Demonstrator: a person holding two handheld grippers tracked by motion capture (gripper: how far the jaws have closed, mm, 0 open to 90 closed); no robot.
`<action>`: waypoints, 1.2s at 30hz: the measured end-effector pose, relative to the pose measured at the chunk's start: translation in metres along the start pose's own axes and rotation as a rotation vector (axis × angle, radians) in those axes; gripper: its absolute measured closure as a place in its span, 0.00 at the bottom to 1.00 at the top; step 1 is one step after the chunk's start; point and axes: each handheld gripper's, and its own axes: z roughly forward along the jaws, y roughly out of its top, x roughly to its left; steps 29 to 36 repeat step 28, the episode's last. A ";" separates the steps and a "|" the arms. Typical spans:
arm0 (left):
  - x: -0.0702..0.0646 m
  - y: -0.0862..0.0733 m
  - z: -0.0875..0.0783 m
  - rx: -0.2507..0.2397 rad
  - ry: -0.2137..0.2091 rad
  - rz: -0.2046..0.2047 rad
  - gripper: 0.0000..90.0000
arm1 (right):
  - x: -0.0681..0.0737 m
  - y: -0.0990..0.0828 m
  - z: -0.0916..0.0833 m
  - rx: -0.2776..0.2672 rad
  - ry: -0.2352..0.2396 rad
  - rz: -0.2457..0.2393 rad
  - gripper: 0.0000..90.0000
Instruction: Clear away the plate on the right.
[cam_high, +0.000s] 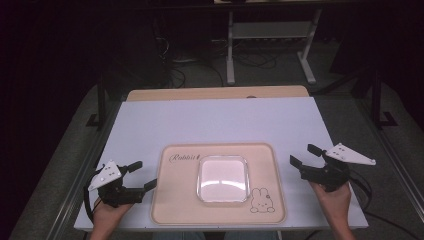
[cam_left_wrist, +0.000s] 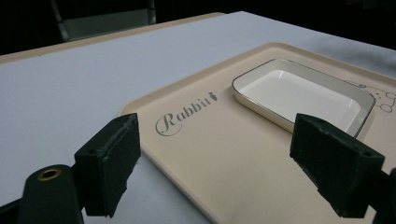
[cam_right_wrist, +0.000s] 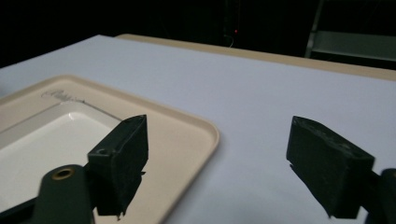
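Left gripper (cam_high: 141, 174): lower left of the high view, just off the tray's left edge. I hold its jaws wide apart with nothing between them; in the left gripper view the pads (cam_left_wrist: 111, 168) frame bare tray surface.
Right gripper (cam_high: 303, 154): right of centre in the high view, beside the tray's right edge and apart from it. Jaws stand wide, gap empty; in the right gripper view only white table shows between the pads (cam_right_wrist: 122, 161).
Beige tray (cam_high: 172, 200): lower centre of the high view, flat on the table. "Rabbit" lettering (cam_high: 184, 157) at its upper left, rabbit drawing (cam_high: 262, 200) at its lower right.
White square dish (cam_high: 223, 179): centred on the tray, upright, empty as far as I can see. It lies between my two grippers, touched by neither.
Table (cam_high: 210, 120): white top, bare above the tray in the frame.
Reason for placement: my judgement is that the dish sits mid-tray so it stays level and within reach of either hand; the tray rim would check a slide.
Reason for stance: I judge both hands parked symmetrically at the tray's flanks, jaws wide, so either can approach the tray edge or the dish rim without re-opening.
Step in hand: no grip made; judged a ready or released position.
Risk: the dish rim looks thin and glossy; a shallow pinch could slip.
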 end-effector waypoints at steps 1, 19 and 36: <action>0.000 0.000 0.000 0.001 -0.002 0.001 0.18 | -0.001 -0.001 -0.002 0.012 -0.002 -0.008 0.23; 0.000 0.000 0.000 0.011 -0.015 0.021 0.18 | -0.009 -0.017 -0.027 0.053 -0.025 -0.023 0.15; 0.000 0.001 -0.001 0.005 -0.011 0.015 0.18 | -0.008 -0.020 -0.024 0.089 -0.057 -0.061 0.15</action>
